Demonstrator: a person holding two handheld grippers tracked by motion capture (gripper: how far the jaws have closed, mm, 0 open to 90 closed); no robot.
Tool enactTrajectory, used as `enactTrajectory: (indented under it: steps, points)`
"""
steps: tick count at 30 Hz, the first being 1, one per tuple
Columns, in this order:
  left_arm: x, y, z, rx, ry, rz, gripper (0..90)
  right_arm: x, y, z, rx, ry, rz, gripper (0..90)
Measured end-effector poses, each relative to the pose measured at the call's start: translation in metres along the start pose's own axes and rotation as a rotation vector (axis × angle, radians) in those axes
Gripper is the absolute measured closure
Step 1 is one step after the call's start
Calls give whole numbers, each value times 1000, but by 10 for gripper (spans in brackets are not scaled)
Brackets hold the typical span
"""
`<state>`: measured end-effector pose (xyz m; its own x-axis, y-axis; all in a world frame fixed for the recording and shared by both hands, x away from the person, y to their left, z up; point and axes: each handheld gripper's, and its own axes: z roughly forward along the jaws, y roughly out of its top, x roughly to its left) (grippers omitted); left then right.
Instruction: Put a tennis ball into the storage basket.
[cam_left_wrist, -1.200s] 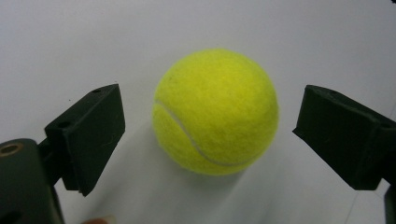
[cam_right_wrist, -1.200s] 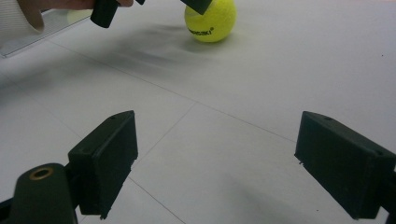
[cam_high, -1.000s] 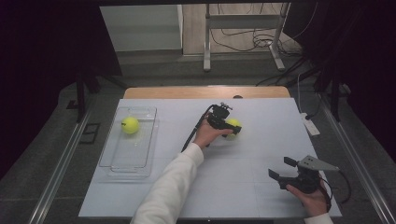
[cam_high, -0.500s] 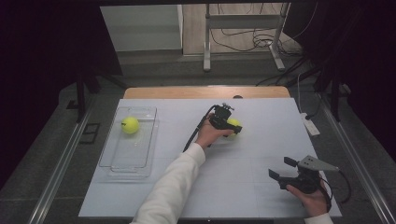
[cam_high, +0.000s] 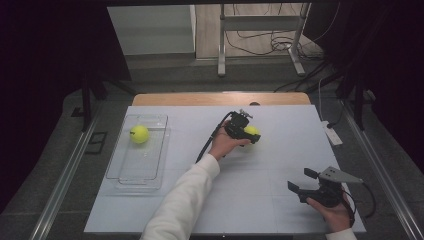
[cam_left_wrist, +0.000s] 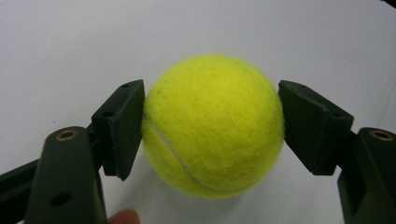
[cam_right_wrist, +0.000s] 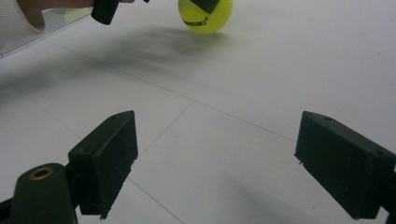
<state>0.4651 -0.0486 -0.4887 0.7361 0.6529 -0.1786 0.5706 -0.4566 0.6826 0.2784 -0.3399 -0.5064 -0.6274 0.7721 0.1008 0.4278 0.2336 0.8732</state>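
My left tongs (cam_left_wrist: 212, 126) straddle the tennis ball (cam_left_wrist: 213, 123) near the table's (cam_high: 280, 165) centre, pads against both sides, closed around it, likely for the clear tray (cam_high: 136, 167) at nine o'clock, where another ball (cam_high: 139, 134) sits. My right tongs (cam_right_wrist: 212, 163) wait wide open and empty at five o'clock.

From my seat the white table (cam_high: 260, 200) lies bare between my two hands, so either could cross there freely. My left gripper (cam_high: 248, 134) and its tennis ball (cam_left_wrist: 212, 123) sit mid-table, with its cable (cam_high: 210, 140) trailing back along my sleeve (cam_high: 182, 200). On the left, the clear tray (cam_high: 125, 175) takes up that side, a second ball (cam_high: 139, 134) in its far end. My right gripper (cam_right_wrist: 210, 163) has open tabletop ahead of its spread jaws.
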Motion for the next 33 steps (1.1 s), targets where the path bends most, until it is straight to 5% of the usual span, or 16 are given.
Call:
enactTrajectory:
  steps: [33]
  points:
    - [0,-21,-43,-89,-14,-1,275,0,0,2,7,-4,-3,135]
